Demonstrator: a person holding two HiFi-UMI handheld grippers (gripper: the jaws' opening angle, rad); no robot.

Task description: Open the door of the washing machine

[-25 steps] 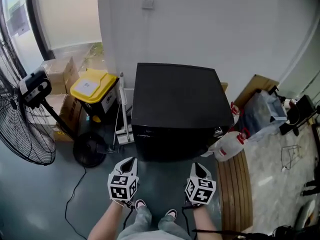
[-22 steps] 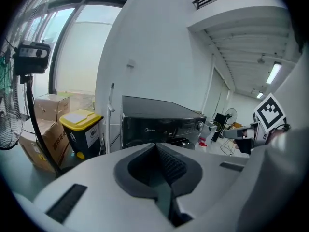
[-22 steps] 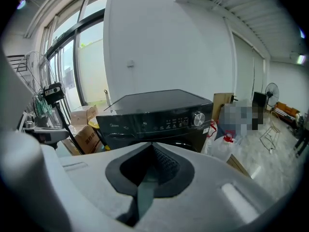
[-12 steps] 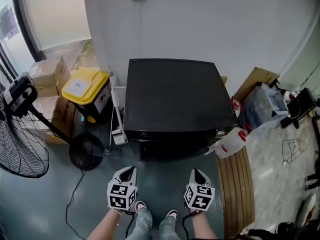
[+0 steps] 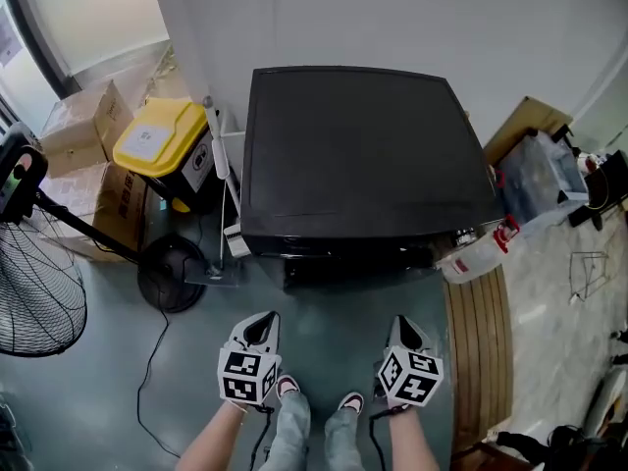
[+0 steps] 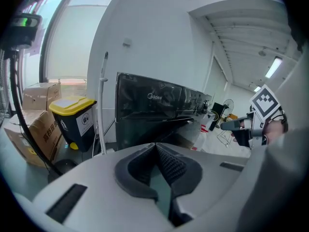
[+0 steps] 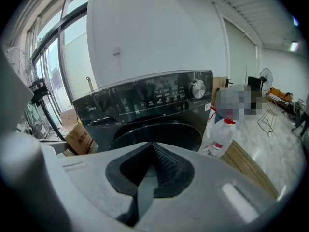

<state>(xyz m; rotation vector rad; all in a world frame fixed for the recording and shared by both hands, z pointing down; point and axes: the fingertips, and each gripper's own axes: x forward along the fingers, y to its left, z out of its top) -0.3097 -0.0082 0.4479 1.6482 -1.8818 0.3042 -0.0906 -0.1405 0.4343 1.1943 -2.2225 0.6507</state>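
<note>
Left gripper [image 5: 261, 330] and right gripper [image 5: 403, 328] both have their ribbed dark pads clenched on nothing; ahead of the fingertips stands the glossy black, boxy washing machine [image 5: 363, 155], its round door [image 7: 157, 133] shut; the machine looms larger than a second ago.

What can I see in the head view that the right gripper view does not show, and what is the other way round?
Only the head view: the washing machine from above, with its flat top, the yellow-lidded bin to its left, and the person's shoes. Only the right gripper view: the machine's control panel with its knob, the round door below it, and the right gripper with its jaws closed on nothing. Both: the black machine and the white bottle with a red cap beside it.
</note>
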